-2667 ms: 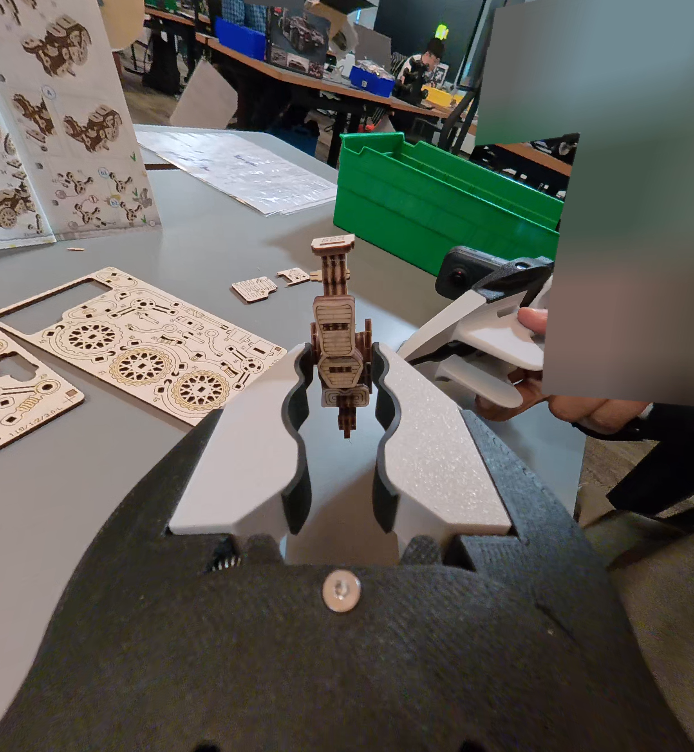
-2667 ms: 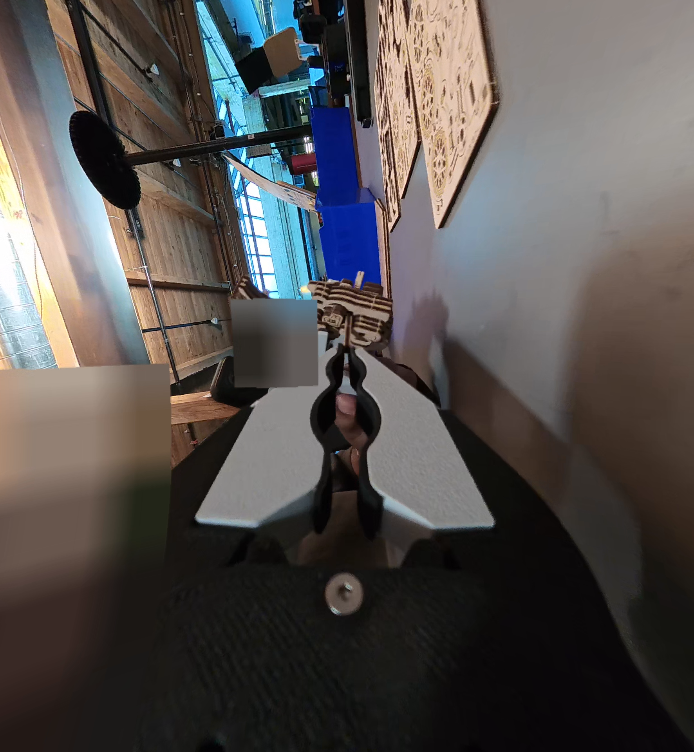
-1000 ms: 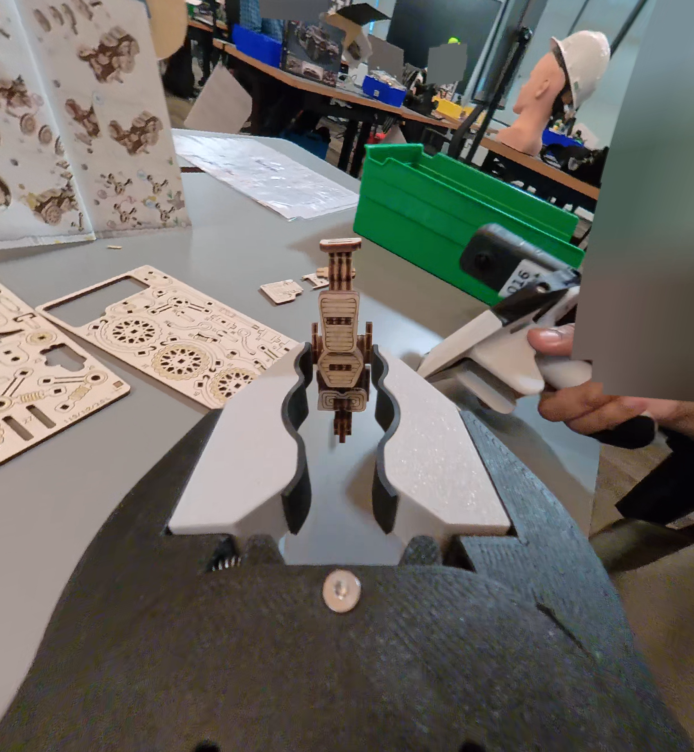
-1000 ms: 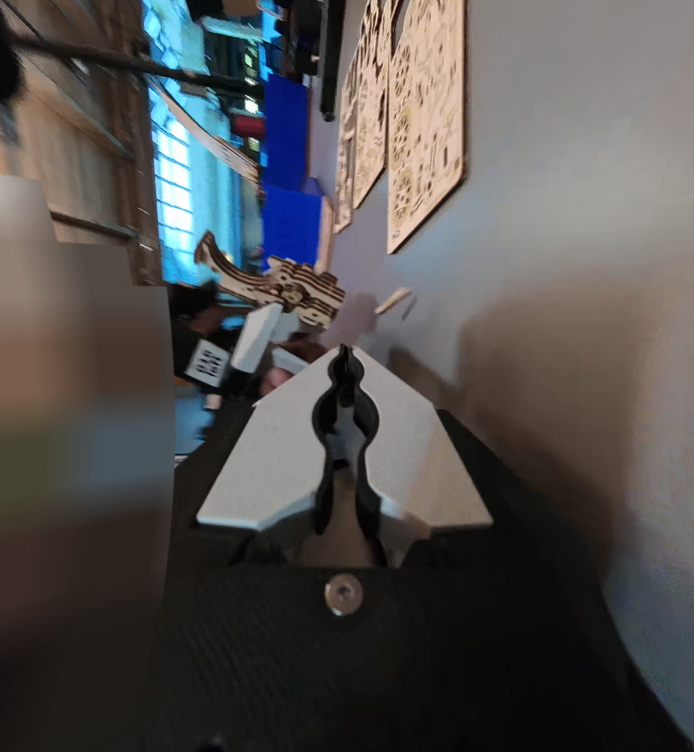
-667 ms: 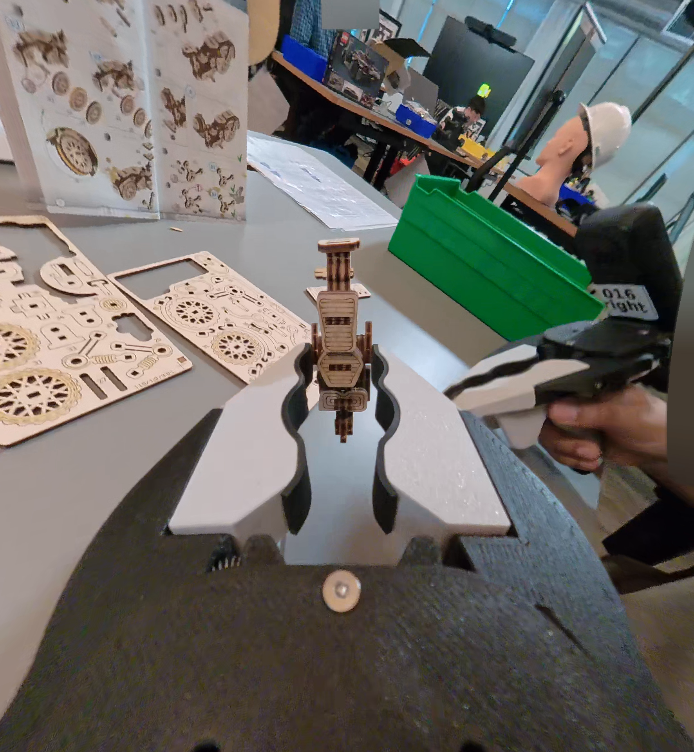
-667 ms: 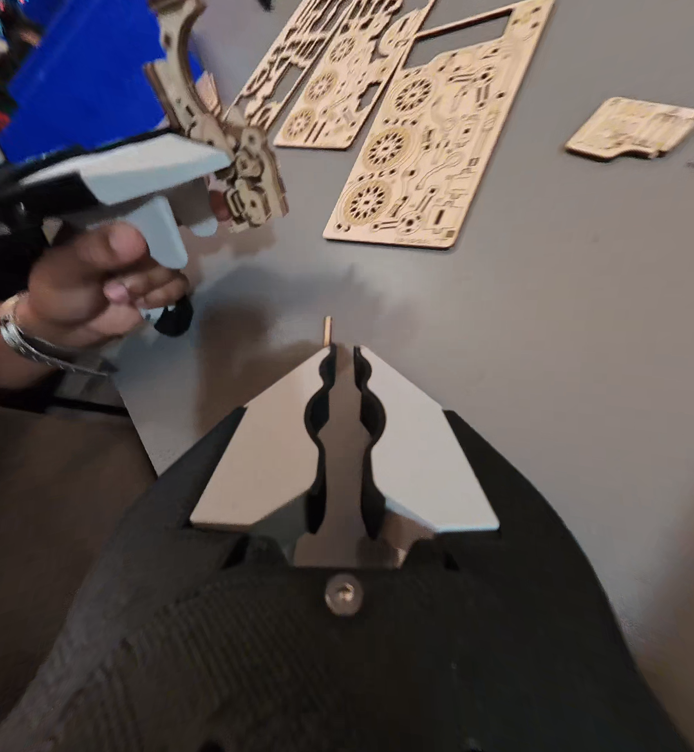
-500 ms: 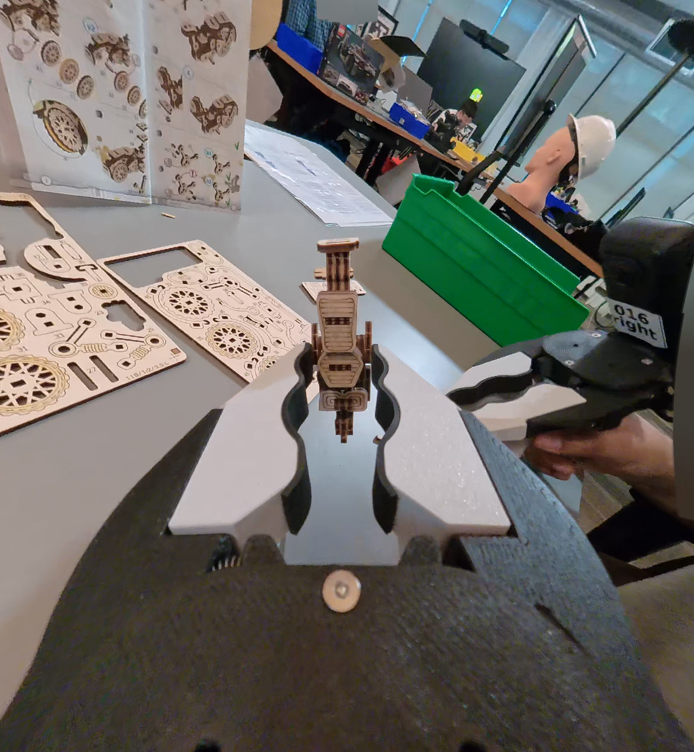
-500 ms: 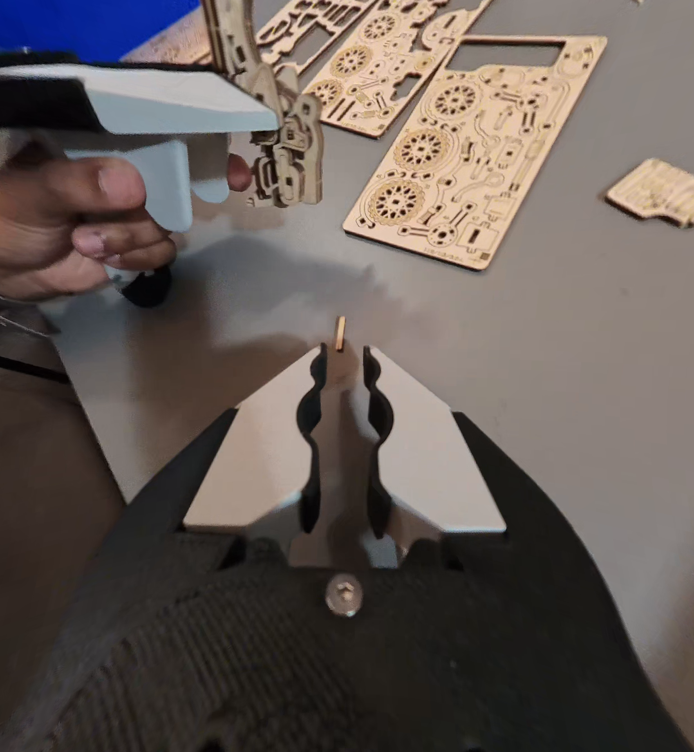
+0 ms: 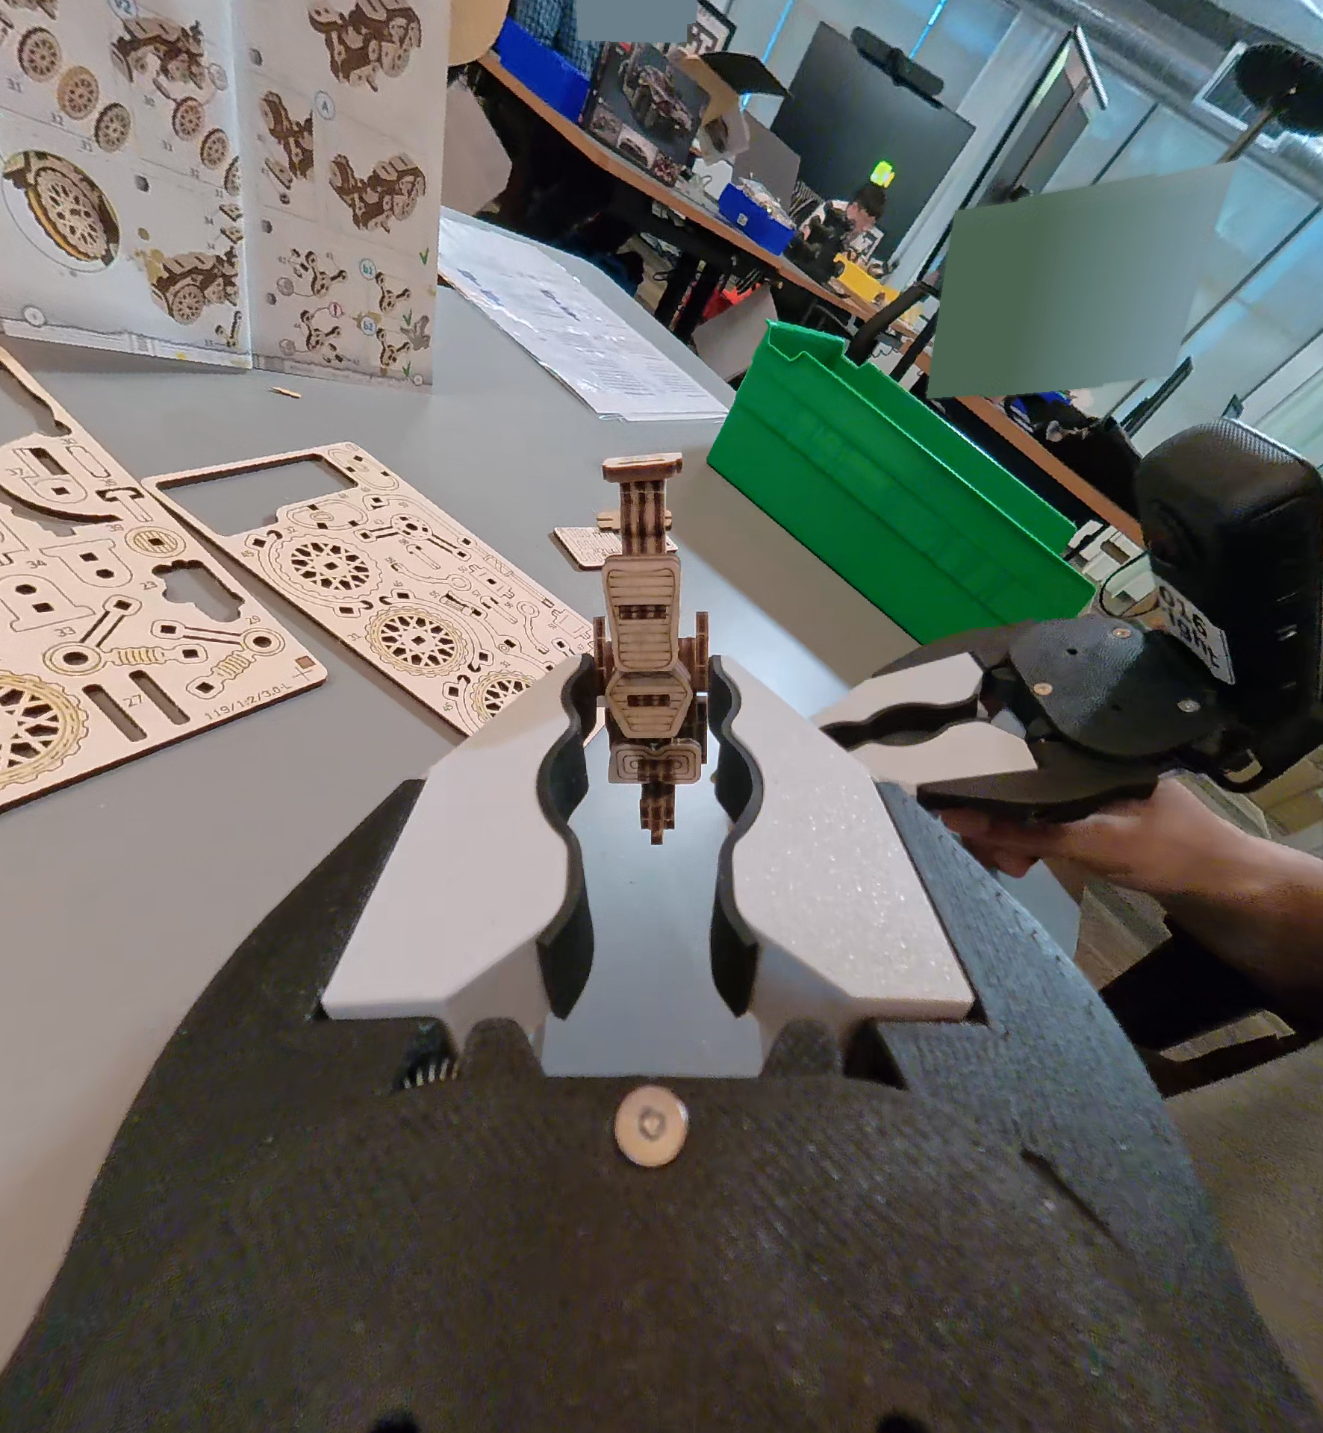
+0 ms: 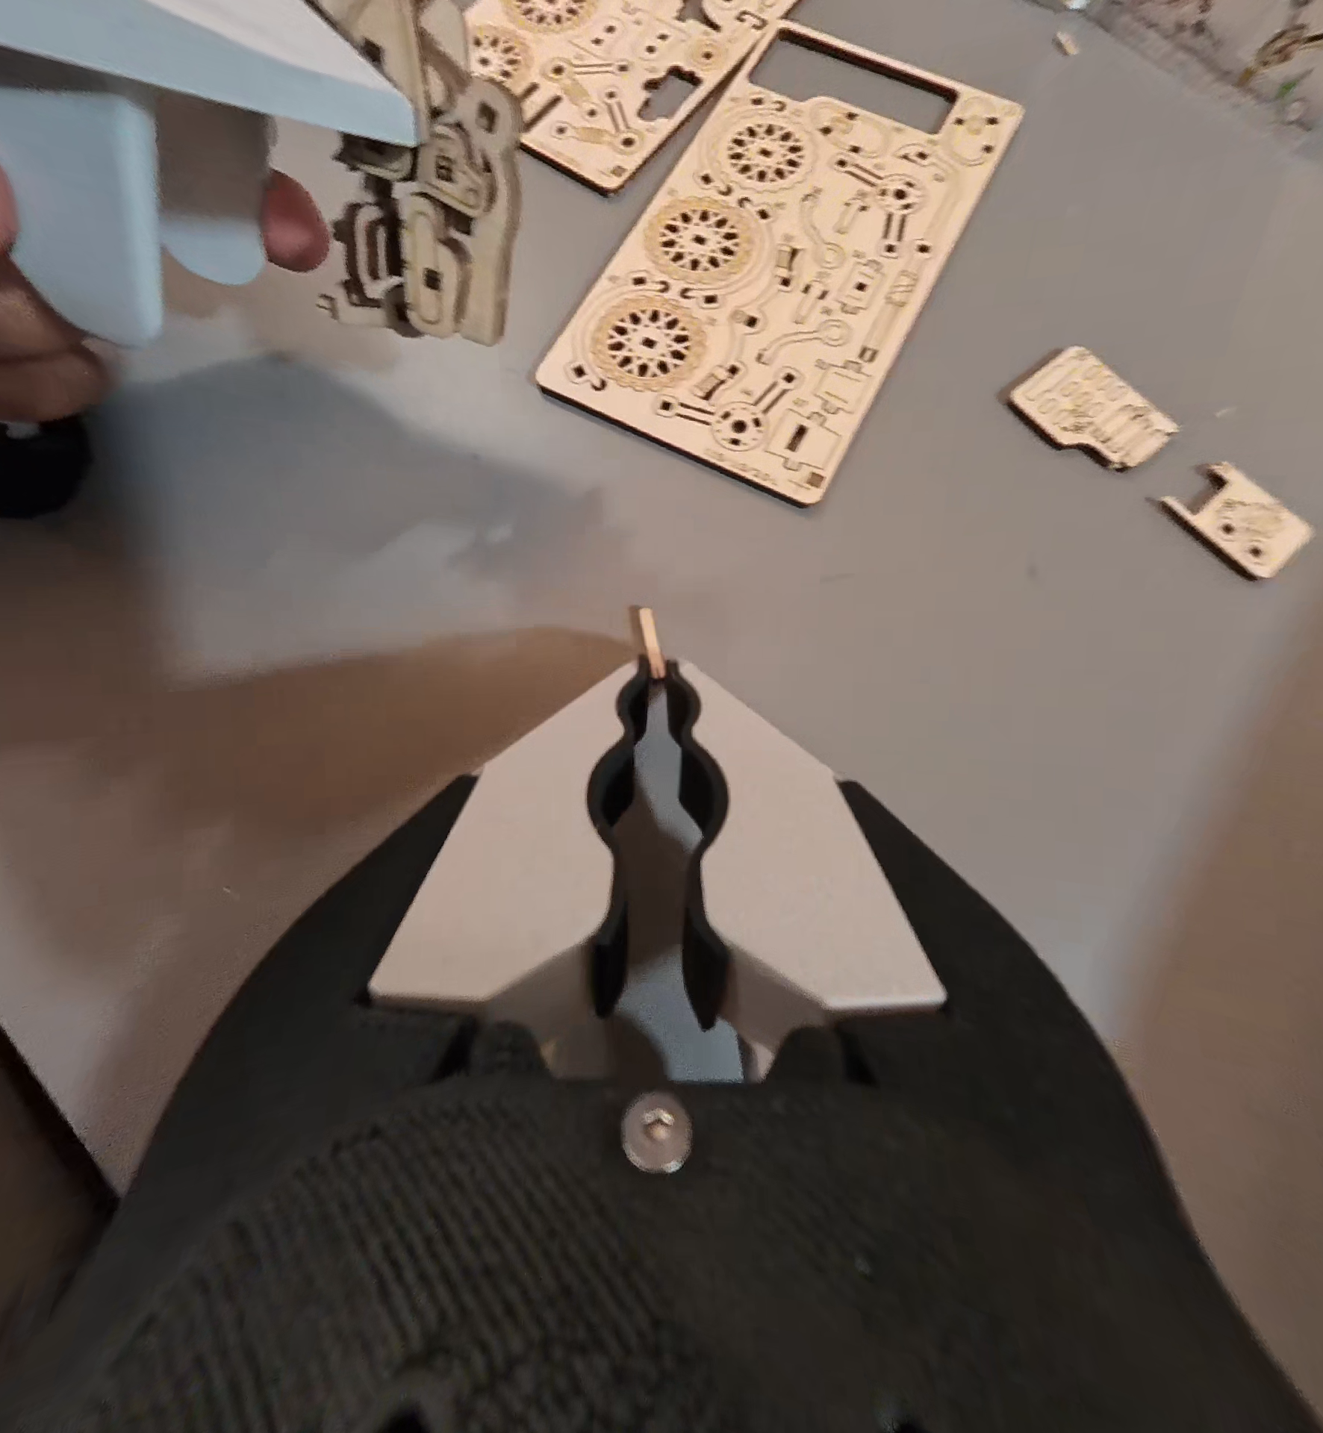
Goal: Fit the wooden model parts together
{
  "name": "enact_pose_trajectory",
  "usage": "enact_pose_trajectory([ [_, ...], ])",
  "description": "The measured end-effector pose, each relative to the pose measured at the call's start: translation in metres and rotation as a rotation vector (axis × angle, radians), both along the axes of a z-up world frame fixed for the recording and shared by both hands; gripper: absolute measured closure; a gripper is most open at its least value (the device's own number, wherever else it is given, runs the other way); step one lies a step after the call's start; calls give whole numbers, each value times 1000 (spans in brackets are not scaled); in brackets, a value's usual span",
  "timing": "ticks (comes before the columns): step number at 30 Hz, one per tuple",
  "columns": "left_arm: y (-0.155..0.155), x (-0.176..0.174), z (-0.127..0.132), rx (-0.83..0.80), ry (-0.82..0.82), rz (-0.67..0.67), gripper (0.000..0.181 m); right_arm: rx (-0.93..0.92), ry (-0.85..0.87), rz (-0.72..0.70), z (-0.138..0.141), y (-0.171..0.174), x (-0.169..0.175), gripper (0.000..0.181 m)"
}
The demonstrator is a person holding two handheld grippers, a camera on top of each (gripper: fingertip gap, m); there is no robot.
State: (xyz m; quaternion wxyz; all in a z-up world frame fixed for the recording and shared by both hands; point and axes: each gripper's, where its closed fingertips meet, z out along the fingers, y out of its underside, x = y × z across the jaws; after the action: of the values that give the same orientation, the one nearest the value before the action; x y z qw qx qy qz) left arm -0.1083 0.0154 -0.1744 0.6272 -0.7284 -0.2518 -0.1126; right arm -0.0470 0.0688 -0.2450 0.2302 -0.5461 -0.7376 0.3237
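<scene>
My left gripper [image 9: 647,686] is shut on a small wooden model assembly [image 9: 643,620] and holds it upright above the grey table [image 9: 139,892]. In the right wrist view the assembly [image 10: 441,233] and the left gripper [image 10: 402,132] show at the top left. My right gripper [image 10: 649,682] points down at the table, its tips closed on a small wooden pin [image 10: 647,636] that sticks out in front of them. In the left wrist view the right gripper [image 9: 837,725] is low to the right of the assembly.
Laser-cut wooden sheets [image 9: 395,589] [image 10: 782,271] lie on the table, with two small loose wooden pieces [image 10: 1093,419] [image 10: 1240,527] to the right. A green bin [image 9: 899,496] and a standing instruction sheet [image 9: 201,178] are at the back. The table edge [image 10: 38,1047] is near, lower left. Left tips to right tips: about 11 cm.
The pin dropped from near the assembly onto the table. My right gripper swung down over it, opened, then closed on it. The left gripper kept its hold on the assembly.
</scene>
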Motion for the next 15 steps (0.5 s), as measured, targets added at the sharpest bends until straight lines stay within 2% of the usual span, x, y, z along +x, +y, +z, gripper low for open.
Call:
enact_pose_trajectory([
  [5, 1, 2, 0, 0, 8, -7, 156, -56, 2, -3, 3, 3, 2, 169],
  [8, 1, 4, 0, 2, 4, -15, 156, -25, -3, 1, 0, 4, 0, 170],
  [11, 2, 6, 1, 2, 6, -24, 156, -21, -7, 15, -1, 1, 1, 180],
  [15, 3, 8, 1, 2, 7, -30, 156, -18, -31, 30, -1, -2, 7, 180],
])
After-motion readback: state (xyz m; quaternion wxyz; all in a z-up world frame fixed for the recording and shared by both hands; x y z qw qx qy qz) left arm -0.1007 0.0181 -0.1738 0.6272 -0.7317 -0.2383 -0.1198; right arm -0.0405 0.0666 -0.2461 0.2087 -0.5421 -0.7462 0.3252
